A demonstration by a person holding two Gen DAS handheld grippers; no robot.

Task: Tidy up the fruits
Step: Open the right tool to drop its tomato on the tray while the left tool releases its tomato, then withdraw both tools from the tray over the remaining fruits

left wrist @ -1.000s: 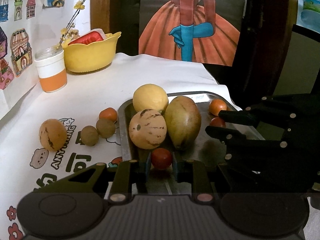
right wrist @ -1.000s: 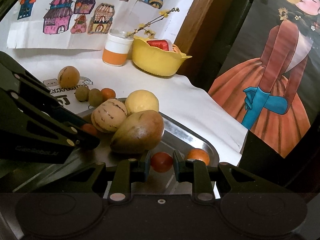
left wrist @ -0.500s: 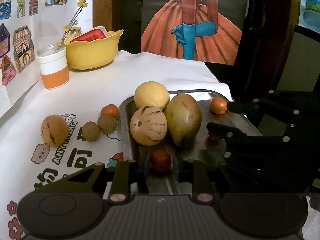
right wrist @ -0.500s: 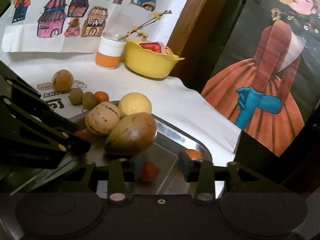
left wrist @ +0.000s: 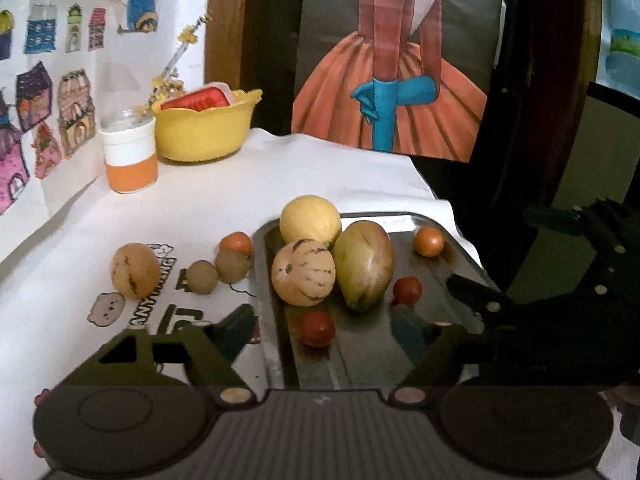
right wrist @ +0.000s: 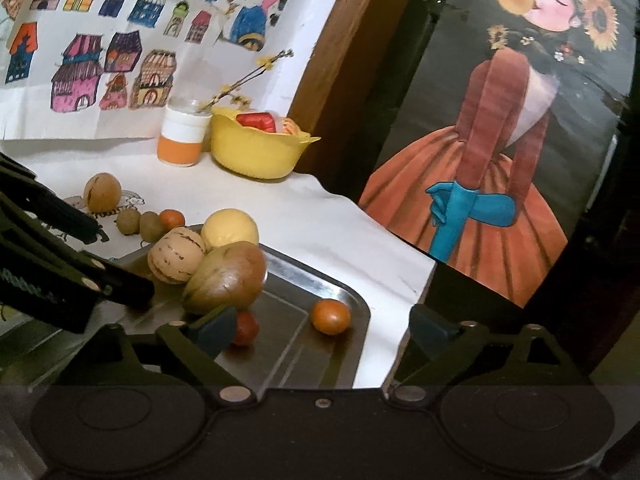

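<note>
A steel tray [left wrist: 448, 272] holds a yellow round fruit [left wrist: 310, 220], a striped melon [left wrist: 303, 272], a mango [left wrist: 364, 264], a small orange fruit [left wrist: 429, 241] and two red tomatoes [left wrist: 407, 290] [left wrist: 317, 329]. My left gripper [left wrist: 324, 331] is open, with the nearer tomato lying free on the tray between its fingers. My right gripper [right wrist: 320, 329] is open over the tray's near right corner [right wrist: 352, 308]. A tomato [right wrist: 244, 328] rests by its left pad and the orange fruit [right wrist: 331, 316] lies between the pads.
On the white cloth left of the tray lie a striped fruit [left wrist: 135, 271], two kiwis [left wrist: 203, 277] and a small orange [left wrist: 236, 242]. An orange-and-white jar [left wrist: 129, 156] and a yellow bowl [left wrist: 204, 136] stand at the back. The table edge drops off just right of the tray.
Both grippers were shut on tomatoes a second ago. They have opened, the tomatoes now lie on the tray, and both grippers have drawn back and up.
</note>
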